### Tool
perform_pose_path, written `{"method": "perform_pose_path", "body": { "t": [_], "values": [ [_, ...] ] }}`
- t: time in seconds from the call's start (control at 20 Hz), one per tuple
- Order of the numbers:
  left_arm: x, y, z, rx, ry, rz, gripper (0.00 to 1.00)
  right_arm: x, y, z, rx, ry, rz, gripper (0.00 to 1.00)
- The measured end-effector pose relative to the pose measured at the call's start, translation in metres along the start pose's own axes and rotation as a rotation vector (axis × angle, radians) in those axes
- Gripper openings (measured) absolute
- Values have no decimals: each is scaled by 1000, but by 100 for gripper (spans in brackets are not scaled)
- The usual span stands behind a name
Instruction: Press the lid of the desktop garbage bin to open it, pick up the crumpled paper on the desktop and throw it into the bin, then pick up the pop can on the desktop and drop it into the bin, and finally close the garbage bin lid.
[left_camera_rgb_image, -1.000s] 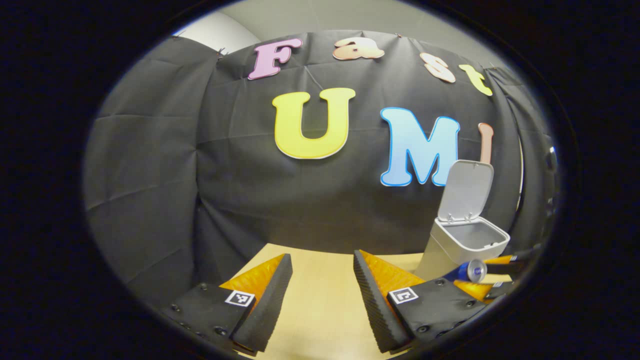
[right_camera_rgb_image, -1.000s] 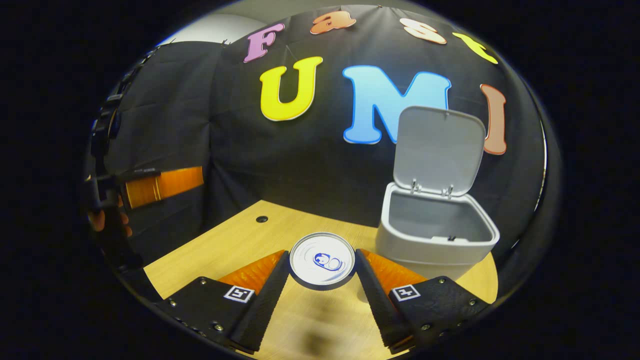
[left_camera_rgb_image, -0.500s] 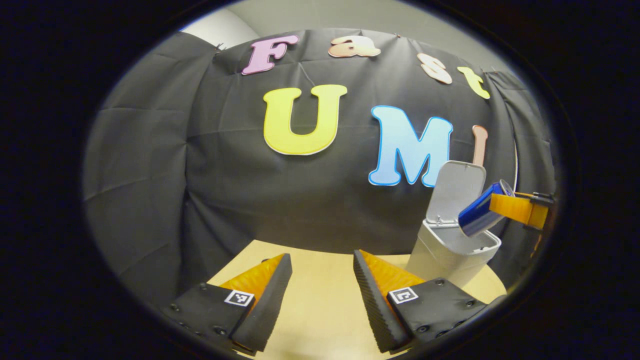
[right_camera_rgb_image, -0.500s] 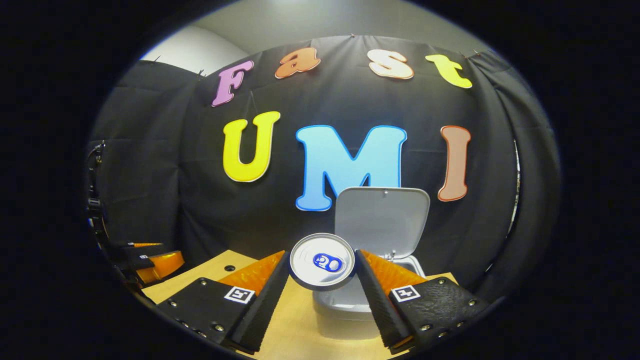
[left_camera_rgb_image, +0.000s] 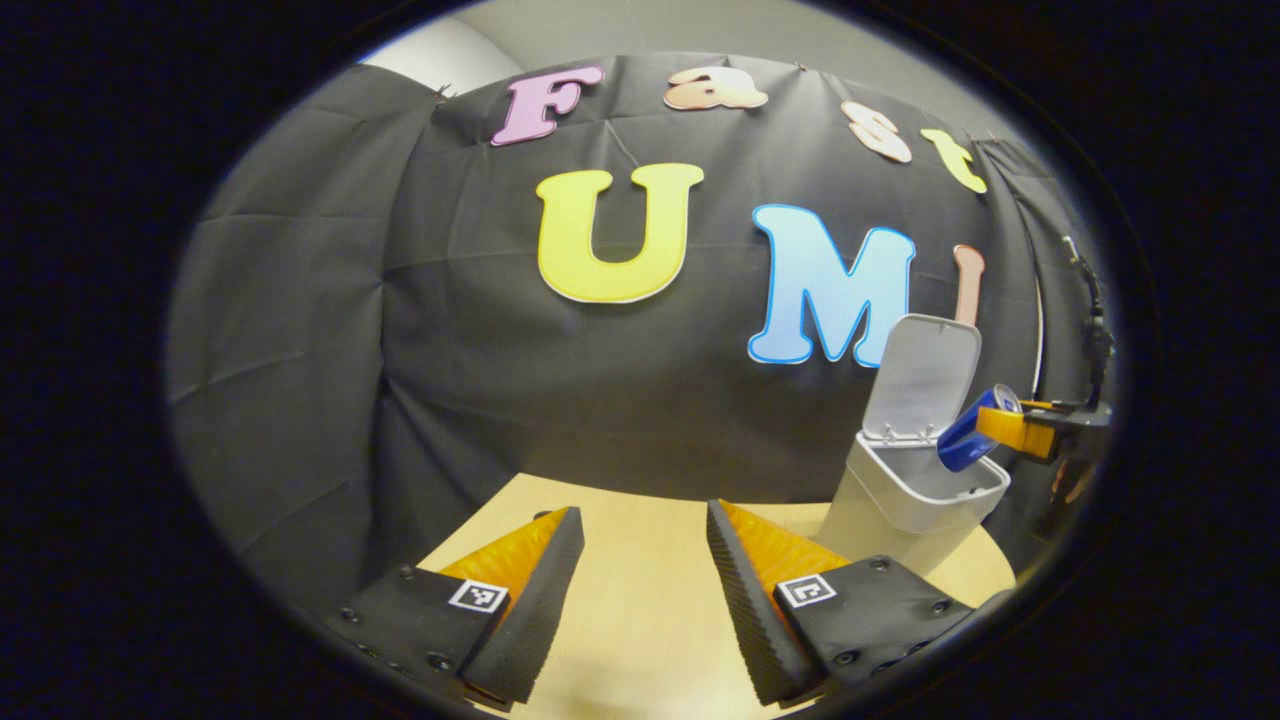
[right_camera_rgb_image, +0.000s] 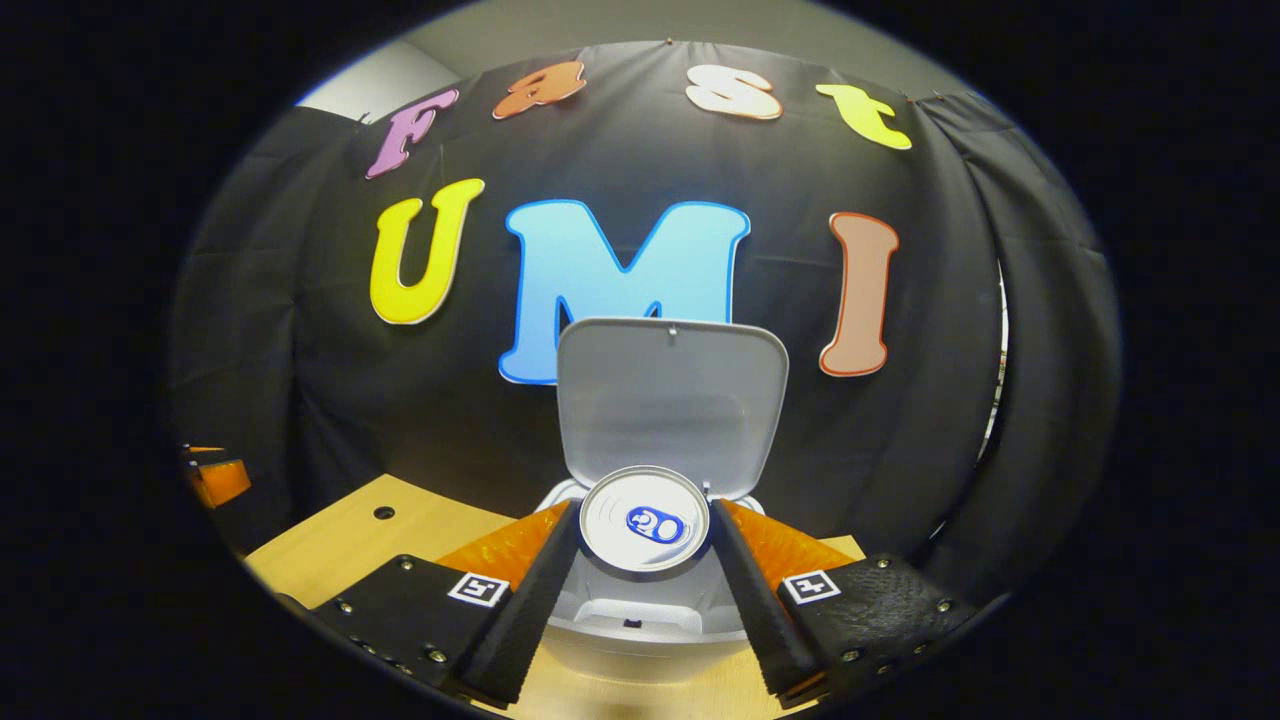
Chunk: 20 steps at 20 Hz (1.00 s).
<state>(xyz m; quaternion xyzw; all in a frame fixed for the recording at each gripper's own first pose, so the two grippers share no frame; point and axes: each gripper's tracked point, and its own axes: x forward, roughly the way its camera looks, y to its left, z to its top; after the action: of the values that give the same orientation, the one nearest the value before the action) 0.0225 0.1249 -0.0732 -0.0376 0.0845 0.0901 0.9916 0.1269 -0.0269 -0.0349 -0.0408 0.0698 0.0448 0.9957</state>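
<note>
Right gripper view: right tool (right_camera_rgb_image: 645, 545) grips unlabelled-topped pop can (right_camera_rgb_image: 645, 520) over open bin (right_camera_rgb_image: 640, 610).

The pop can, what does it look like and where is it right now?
The blue metal pop can with a silver top is round, with a pull tab on its shiny lid. The right gripper holds it, one finger pressing each side. In the left gripper view the can tilts, bottom end down, over the open mouth of the light grey plastic bin, whose lid stands up behind it.
</note>
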Motion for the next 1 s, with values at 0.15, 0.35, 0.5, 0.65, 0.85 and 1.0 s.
{"method": "perform_pose_path", "body": {
  "t": [0.15,0.35,0.5,0.65,0.85,1.0],
  "values": [
    [-1,8,-6,5,10,17,84,17,-12,-26,17,64,-11,84],
    [2,12,-14,7,29,30,84,36,-25,-55,53,136,-30,85],
    [4,12,-19,1,43,34,85,45,-30,-68,60,167,-38,84],
    [6,13,-23,-8,54,42,84,50,-27,-67,57,163,-31,84],
    [10,10,-27,-12,62,38,85,52,-23,-69,63,167,-25,85],
    [12,6,-29,-14,67,33,84,53,-22,-69,62,167,-19,85]
  ]
}}
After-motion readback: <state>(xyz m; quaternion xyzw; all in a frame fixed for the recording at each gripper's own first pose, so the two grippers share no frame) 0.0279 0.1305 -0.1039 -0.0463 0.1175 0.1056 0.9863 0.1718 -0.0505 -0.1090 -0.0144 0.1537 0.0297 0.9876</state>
